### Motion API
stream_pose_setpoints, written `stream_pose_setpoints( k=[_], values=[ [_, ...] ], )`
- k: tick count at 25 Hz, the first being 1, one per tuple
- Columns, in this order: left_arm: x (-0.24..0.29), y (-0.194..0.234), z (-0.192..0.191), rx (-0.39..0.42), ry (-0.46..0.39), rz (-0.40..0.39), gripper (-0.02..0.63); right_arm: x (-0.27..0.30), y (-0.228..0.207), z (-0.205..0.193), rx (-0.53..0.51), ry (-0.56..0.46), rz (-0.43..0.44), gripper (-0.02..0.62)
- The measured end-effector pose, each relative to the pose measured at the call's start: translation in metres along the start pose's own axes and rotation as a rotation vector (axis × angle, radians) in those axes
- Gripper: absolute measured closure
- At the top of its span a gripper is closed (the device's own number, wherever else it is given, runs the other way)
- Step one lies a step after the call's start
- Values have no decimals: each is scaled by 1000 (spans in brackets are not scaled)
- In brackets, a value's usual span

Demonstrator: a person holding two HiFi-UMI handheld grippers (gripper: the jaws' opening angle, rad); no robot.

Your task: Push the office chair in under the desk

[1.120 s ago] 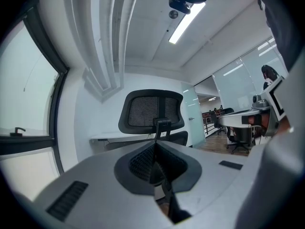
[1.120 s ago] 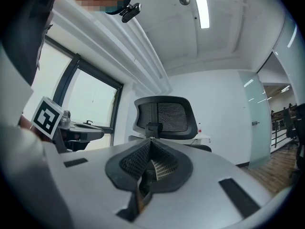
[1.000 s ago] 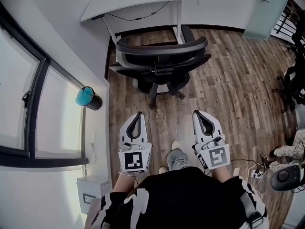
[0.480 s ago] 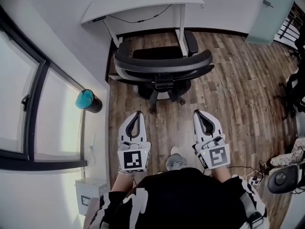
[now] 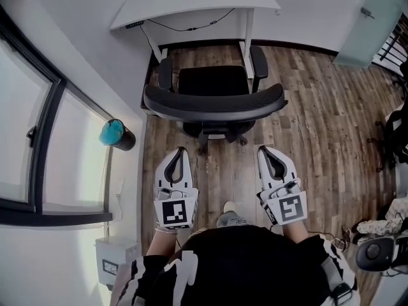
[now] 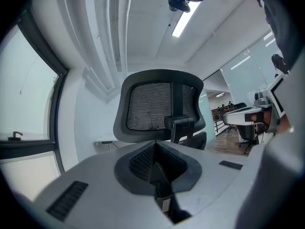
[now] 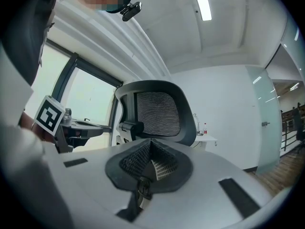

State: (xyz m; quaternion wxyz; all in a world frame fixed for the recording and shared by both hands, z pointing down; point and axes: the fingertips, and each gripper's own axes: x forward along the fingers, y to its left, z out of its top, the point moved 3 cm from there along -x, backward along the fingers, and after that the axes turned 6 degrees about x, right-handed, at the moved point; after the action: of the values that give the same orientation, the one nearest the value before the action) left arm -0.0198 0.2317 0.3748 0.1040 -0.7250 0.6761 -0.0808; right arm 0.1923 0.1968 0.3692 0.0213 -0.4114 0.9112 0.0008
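Both grippers have closed in on the office chair [image 5: 213, 101] since the earlier frame, still short of touching it. Left gripper [image 5: 181, 152] and right gripper [image 5: 268, 150] have their jaws pressed together with nothing between them (likely so the blunt tips can shove rather than grab). They sit side by side, aimed level at the mesh backrest [image 6: 152, 106], probably to push evenly without spinning the chair. It stands before the desk [image 5: 191, 5], back toward the person, seat not yet under the desktop.
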Motion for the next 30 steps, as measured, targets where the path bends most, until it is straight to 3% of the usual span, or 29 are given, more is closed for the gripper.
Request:
stream_pose_setpoints(
  k=[7,19,23,26,28,30],
  values=[
    [9,5,-6,-1,11,23,597,12,-9,-2,-2,4,8,586],
    [21,35,-11,4,5,33,597,28,-8,-6,-64,36,-58,586],
    [24,39,-23,26,62,21,595,34,-12,-13,-207,73,-81,586],
    [28,42,-27,89,79,10,583,36,-12,-22,-350,126,-81,518],
    [31,44,-33,138,94,9,477,37,-16,-28,-387,162,-87,495],
    [34,44,-38,188,110,2,459,38,-22,-34,-412,189,-85,466]
  ],
)
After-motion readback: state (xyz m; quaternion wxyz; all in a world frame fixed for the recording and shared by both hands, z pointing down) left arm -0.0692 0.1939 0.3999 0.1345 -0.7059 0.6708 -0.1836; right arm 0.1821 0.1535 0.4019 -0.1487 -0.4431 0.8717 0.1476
